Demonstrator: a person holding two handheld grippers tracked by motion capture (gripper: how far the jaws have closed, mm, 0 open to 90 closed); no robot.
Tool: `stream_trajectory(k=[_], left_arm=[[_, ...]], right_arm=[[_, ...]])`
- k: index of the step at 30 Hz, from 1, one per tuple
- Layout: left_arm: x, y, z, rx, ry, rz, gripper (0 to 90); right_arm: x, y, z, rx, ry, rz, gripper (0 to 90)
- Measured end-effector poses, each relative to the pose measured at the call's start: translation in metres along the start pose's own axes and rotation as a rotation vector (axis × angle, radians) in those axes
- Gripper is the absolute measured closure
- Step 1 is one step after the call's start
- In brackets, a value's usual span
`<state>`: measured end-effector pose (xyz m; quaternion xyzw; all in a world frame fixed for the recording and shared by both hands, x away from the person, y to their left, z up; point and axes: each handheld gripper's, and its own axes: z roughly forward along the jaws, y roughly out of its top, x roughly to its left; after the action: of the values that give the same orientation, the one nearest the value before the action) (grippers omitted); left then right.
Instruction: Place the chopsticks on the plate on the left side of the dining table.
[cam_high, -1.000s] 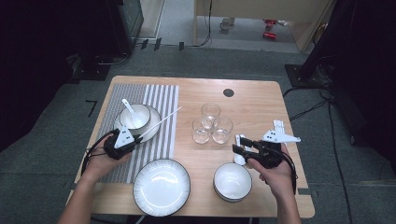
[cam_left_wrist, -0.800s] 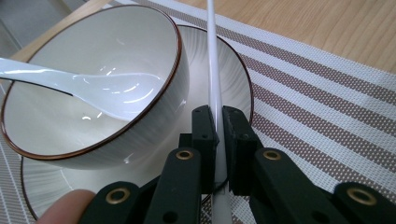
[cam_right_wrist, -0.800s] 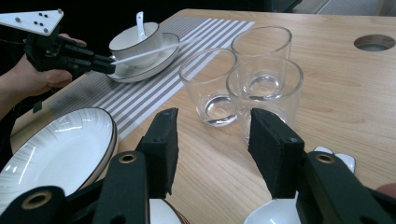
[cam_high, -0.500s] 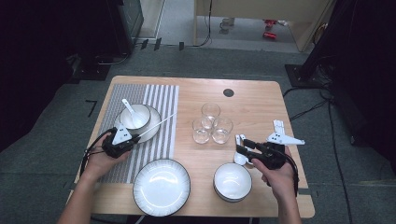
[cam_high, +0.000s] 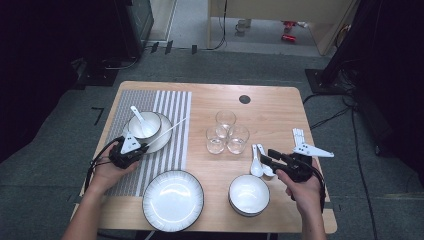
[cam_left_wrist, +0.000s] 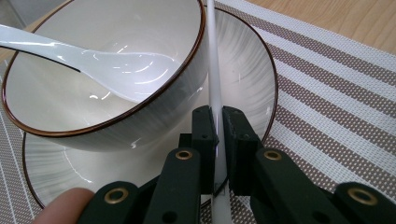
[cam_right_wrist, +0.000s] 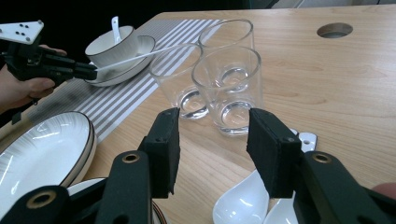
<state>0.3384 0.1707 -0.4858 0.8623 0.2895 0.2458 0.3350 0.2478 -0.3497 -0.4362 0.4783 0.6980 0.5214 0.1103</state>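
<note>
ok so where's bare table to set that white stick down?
Best patch: the far right corner of the table, beyond the glasses and right of the round hole. Bare striped mat also lies beyond the bowl on its saucer. Crowded: the near edge, with plate, bowl stack and spoons.

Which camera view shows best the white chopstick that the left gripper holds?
The left gripper view: the white chopstick stands close up, clamped between the left gripper jaws, beside the bowl. The high view and the right gripper view show it as a thin white line.
</note>
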Motion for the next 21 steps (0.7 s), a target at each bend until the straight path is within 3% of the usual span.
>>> stream_trajectory(k=[21], left_arm=[[0.0020,-0.0018,-0.0001,0.021,0.050,-0.035,79.6]], right_arm=[[-0.0060,-0.0017,-0.0054,-0.003,-0.020,0.017,55.0]])
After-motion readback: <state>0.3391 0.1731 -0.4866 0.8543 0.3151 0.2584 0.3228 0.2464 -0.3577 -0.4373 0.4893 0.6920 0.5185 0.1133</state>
